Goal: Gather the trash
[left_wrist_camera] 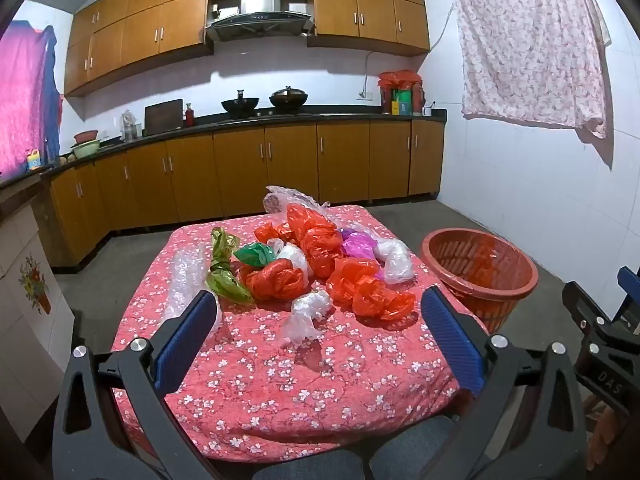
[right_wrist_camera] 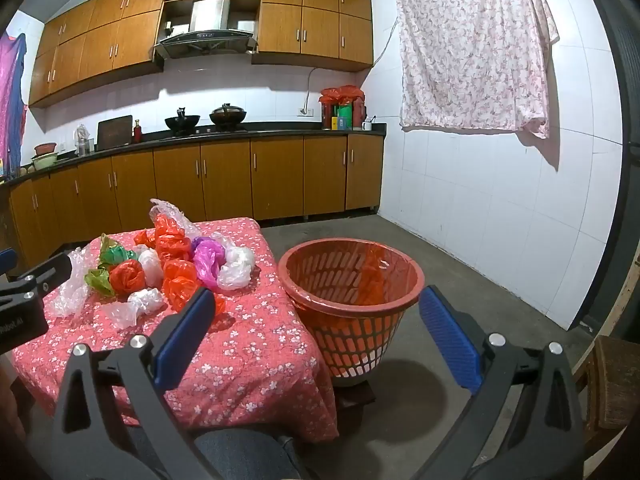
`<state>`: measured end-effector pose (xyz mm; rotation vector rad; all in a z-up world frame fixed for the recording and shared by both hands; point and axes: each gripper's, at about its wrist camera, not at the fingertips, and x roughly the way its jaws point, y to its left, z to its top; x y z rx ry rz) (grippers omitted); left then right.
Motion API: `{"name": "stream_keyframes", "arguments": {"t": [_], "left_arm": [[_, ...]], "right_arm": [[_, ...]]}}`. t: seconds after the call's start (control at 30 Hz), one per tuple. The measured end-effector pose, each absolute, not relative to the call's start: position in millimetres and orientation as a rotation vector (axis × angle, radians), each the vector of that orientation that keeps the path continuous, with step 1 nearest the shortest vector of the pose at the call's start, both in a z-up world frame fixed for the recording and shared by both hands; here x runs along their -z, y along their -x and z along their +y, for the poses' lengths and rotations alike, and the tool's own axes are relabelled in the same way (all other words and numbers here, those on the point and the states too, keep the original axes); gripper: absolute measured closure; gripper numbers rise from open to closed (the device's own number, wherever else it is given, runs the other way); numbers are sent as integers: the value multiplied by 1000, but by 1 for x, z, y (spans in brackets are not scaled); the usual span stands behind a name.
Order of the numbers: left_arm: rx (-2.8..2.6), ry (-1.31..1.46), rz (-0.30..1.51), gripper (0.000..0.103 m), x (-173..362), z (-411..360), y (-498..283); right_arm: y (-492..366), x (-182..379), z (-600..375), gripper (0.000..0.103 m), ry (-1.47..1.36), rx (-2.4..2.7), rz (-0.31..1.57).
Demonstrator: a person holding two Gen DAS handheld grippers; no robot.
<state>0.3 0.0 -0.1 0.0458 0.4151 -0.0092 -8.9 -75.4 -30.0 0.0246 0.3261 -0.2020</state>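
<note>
A heap of crumpled plastic bags [left_wrist_camera: 316,256] in red, green, purple and clear lies on a low table with a red floral cloth [left_wrist_camera: 280,380]. It also shows in the right wrist view [right_wrist_camera: 168,268]. A red slatted basket [right_wrist_camera: 352,292] with a red liner stands to the table's right, also in the left wrist view [left_wrist_camera: 480,272]. My left gripper [left_wrist_camera: 318,312] is open and empty, near the front of the heap, above a clear bag [left_wrist_camera: 304,316]. My right gripper [right_wrist_camera: 316,312] is open and empty, in front of the basket.
Brown kitchen cabinets [left_wrist_camera: 280,168] and a dark counter with woks run along the back wall. A floral sheet [right_wrist_camera: 476,48] hangs on the white tiled wall at right. A concrete floor [right_wrist_camera: 460,264] surrounds the table. A wooden stool [right_wrist_camera: 616,380] stands at far right.
</note>
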Motion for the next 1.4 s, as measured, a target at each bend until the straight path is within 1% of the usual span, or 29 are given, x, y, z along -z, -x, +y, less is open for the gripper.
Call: {"name": "stream_keyframes", "arguments": {"t": [1.4], "left_arm": [[11,-38,424,2,0,0,0]], "right_arm": [[8,31,-77,4,-29,202,327]]}}
